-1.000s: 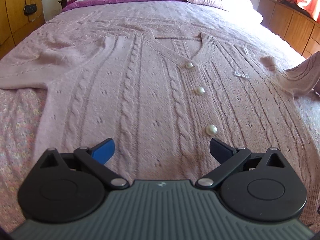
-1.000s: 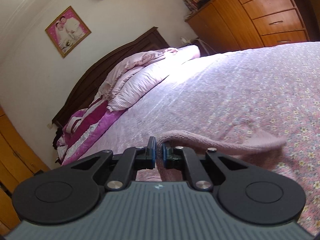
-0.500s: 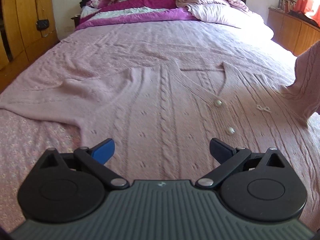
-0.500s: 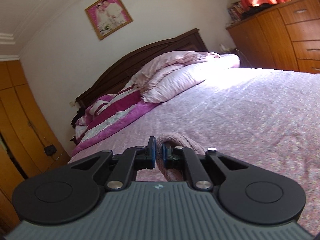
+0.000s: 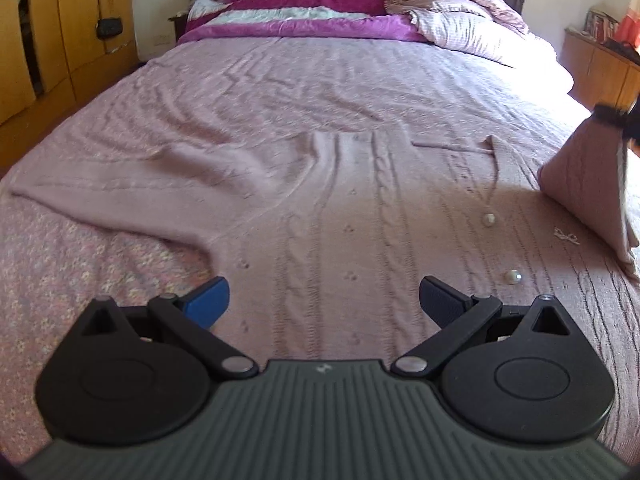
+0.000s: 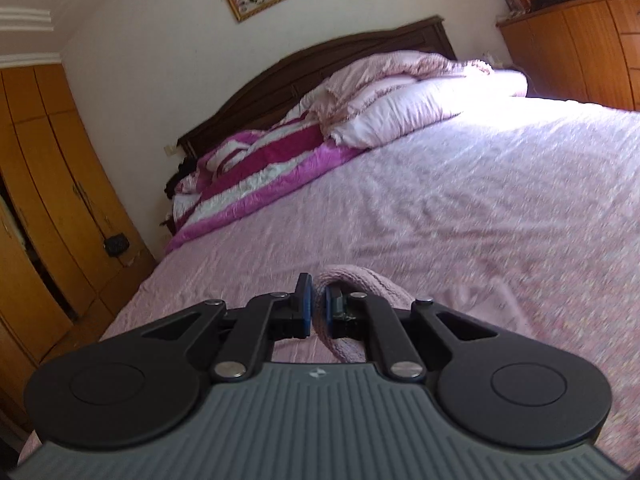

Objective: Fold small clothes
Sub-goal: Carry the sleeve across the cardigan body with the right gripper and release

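A pink cable-knit cardigan (image 5: pixel 360 216) with pearl buttons (image 5: pixel 489 220) lies flat, front up, on the bed. Its left sleeve (image 5: pixel 160 184) stretches out to the left. My left gripper (image 5: pixel 323 304) is open and empty, low over the cardigan's lower body. My right gripper (image 6: pixel 316 308) is shut on the cardigan's right sleeve (image 6: pixel 352 280) and holds it lifted. In the left wrist view the raised sleeve (image 5: pixel 592 176) hangs at the right edge, over the cardigan's right side.
The bed has a pink floral cover (image 6: pixel 480 200). A magenta striped quilt (image 5: pixel 304 12) and pink pillows (image 6: pixel 400 96) are piled at the dark headboard (image 6: pixel 320 60). Wooden wardrobes (image 5: pixel 60 32) stand at the left, a wooden dresser (image 6: pixel 580 48) at the right.
My left gripper has drawn back and to the left, still open. My right gripper has lifted the sleeve and carried it inward over the cardigan.
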A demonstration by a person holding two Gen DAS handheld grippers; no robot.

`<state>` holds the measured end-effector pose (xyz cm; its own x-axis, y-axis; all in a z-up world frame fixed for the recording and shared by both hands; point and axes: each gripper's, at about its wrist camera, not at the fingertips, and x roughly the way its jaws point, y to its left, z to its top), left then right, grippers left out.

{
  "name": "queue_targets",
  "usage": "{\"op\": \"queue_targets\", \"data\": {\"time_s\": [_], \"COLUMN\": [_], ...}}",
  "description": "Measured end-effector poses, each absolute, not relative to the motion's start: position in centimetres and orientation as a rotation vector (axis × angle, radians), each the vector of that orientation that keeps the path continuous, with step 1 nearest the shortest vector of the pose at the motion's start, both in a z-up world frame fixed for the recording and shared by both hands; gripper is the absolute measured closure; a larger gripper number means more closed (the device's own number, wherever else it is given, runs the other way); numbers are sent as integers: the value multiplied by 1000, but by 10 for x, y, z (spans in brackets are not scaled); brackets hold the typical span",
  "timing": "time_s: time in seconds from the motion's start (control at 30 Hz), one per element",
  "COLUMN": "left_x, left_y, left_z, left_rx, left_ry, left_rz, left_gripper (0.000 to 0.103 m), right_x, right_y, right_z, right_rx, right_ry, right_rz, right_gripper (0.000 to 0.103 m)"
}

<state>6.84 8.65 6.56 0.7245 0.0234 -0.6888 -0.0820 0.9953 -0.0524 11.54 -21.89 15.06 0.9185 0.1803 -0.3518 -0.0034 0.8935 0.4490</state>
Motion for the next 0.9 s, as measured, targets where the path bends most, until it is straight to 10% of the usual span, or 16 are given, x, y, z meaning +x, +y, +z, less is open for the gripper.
{"op": "queue_targets", "data": {"time_s": [0.43,0.7,0.9], "left_x": [66,64,60], "left_y": [117,110,104], "left_z": [45,43,46], "left_rx": [-85,-94,-89], "left_ry": [796,804,798], "left_rz": [88,77,74], "left_gripper": [0,0,0], "right_x": [143,138,122], "right_y": [-136,-140,-150], "right_z": [57,47,54], "right_rx": [341,410,470], "right_ry": [648,671,708], "right_rz": [172,324,334], "right_gripper": [92,27,22]}}
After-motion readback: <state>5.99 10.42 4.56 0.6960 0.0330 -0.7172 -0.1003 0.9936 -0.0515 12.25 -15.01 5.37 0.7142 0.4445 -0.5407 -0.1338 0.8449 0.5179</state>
